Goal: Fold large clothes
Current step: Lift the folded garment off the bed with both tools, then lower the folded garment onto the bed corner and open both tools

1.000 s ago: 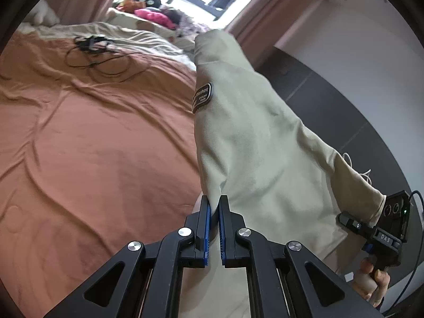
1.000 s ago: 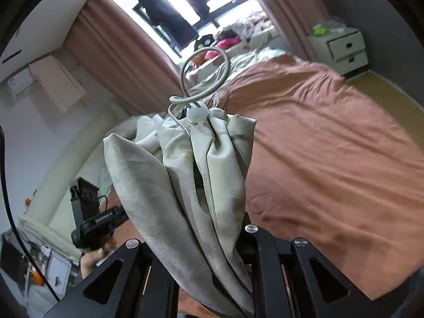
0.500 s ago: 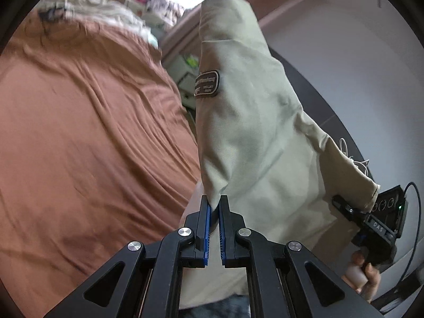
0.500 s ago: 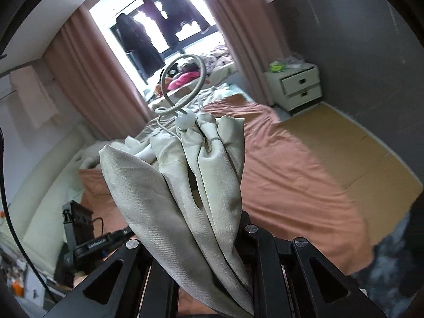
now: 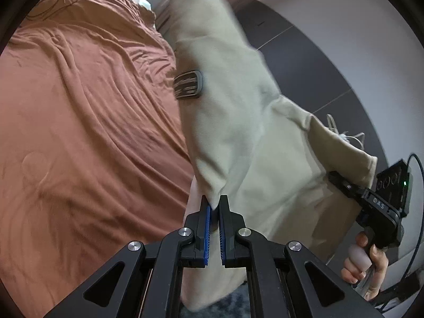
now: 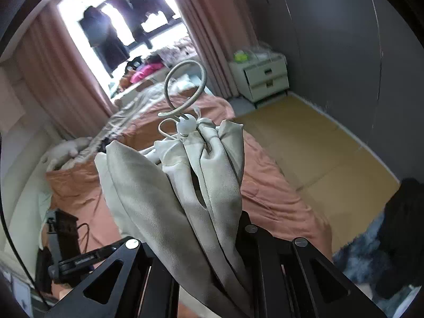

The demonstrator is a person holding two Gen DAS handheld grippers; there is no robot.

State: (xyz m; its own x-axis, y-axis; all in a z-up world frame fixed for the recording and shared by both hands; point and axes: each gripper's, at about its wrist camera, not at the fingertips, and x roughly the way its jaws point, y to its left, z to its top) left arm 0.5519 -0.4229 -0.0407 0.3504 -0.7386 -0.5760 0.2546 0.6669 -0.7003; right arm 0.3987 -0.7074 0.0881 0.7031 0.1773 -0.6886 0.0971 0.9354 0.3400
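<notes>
Left gripper [image 5: 214, 206]: pressed together, pinching an edge of the garment [image 5: 238, 122].
Right gripper [image 6: 196, 220]: clamped on bunched folds of the garment [image 6: 185, 185]; fingertips hidden by cloth.
Garment: beige, held up between both grippers above the bed [image 5: 79, 132], dark patch [image 5: 188, 83] showing.
Hanger [image 6: 185, 90]: hook sticks out of the bunched cloth.
Bed: rust-brown sheet, on the left.
Nightstand [image 6: 262, 78]: far right.

- We see the beige garment [image 5: 238, 122] as matt woven cloth.
- Beside it, the bedspread [image 5: 79, 132] is soft, rumpled rust cloth.
- Above it, the hanger hook [image 6: 185, 90] looks like smooth metal.
</notes>
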